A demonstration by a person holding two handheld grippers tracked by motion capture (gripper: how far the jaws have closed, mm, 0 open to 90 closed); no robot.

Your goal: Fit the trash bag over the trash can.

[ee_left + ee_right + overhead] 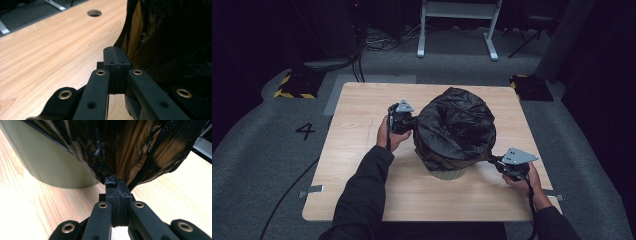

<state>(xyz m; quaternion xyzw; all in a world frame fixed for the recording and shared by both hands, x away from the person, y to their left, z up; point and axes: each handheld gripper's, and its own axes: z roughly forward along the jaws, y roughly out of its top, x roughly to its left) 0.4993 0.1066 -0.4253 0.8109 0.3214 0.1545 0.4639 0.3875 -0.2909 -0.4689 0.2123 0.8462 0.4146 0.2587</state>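
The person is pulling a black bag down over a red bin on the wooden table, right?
Not quite: the bin is pale grey-green, not red, as the right gripper view shows. The rest holds: both grippers pull the black bag over it on the wooden table.

From above our side we look forward and down on the whole table (pixel 362 150). Each tongs camera sits low, close against the black bag (pixel 455 127); all three views share that bag and the tabletop.
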